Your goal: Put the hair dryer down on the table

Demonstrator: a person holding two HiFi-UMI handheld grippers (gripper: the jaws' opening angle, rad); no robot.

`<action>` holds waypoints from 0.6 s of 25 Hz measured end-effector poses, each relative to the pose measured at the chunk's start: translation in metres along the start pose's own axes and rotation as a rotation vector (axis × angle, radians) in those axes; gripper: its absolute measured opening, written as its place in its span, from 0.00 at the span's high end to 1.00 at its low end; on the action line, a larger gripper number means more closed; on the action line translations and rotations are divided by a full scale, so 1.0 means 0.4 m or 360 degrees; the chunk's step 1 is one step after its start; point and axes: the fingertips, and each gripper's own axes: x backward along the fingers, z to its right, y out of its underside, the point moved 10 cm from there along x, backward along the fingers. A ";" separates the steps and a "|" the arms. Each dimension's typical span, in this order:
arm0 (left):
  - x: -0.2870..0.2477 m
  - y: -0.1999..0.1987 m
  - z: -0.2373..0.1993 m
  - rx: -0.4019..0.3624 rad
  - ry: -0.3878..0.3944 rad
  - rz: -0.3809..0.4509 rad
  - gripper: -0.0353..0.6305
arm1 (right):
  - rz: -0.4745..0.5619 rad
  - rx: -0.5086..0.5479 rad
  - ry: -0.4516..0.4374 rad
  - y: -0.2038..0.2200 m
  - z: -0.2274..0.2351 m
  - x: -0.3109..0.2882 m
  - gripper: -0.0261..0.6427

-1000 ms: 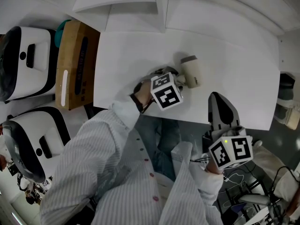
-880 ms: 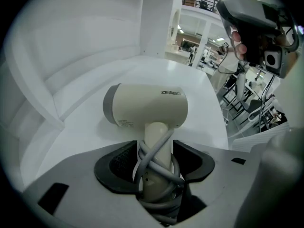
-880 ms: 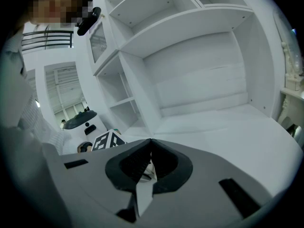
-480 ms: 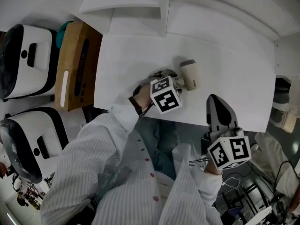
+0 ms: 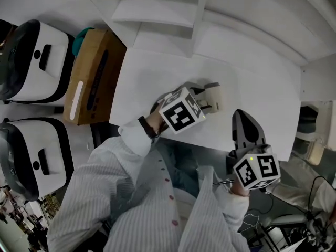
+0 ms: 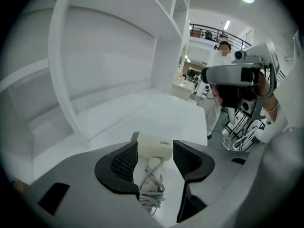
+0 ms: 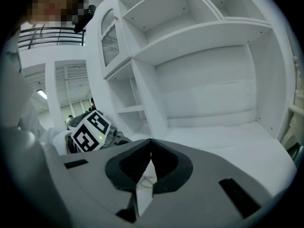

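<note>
The cream hair dryer (image 5: 214, 97) is at the middle of the white table (image 5: 149, 72). My left gripper (image 5: 202, 100) is shut on it. In the left gripper view the dryer's body (image 6: 153, 152) fills the gap between the two dark jaws of that gripper (image 6: 156, 144), and its coiled cord (image 6: 151, 194) trails below. Whether the dryer rests on the tabletop I cannot tell. My right gripper (image 5: 242, 115) hangs by the table's front edge, shut on nothing, its jaws (image 7: 151, 140) meeting at the tips.
A brown cardboard box (image 5: 92, 83) lies off the table's left end, beside two white-and-black machines (image 5: 37, 62) (image 5: 31, 156). White shelving (image 5: 157, 9) rises behind the table. A person (image 6: 223, 49) stands far off beyond the table's far end.
The left gripper's marker cube has tilted and shifted slightly left over the table, the dryer moving with it between the jaws. The right gripper has stayed put. The head camera has swung.
</note>
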 end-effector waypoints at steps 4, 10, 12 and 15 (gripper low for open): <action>0.075 -0.056 -0.007 0.0063 -0.0046 0.0205 0.60 | 0.0057 0.0081 -0.0036 -0.054 0.000 -0.011 0.94; 0.201 -0.114 0.017 0.0146 -0.0056 0.0524 0.64 | 0.0131 0.0170 -0.0068 -0.121 -0.019 -0.005 0.94; 0.235 -0.137 0.026 0.0159 -0.0046 0.0622 0.64 | 0.0158 0.0202 -0.0087 -0.143 -0.023 -0.009 0.94; 0.283 -0.169 0.035 0.0164 -0.0063 0.0767 0.65 | 0.0203 0.0256 -0.0117 -0.179 -0.030 -0.015 0.94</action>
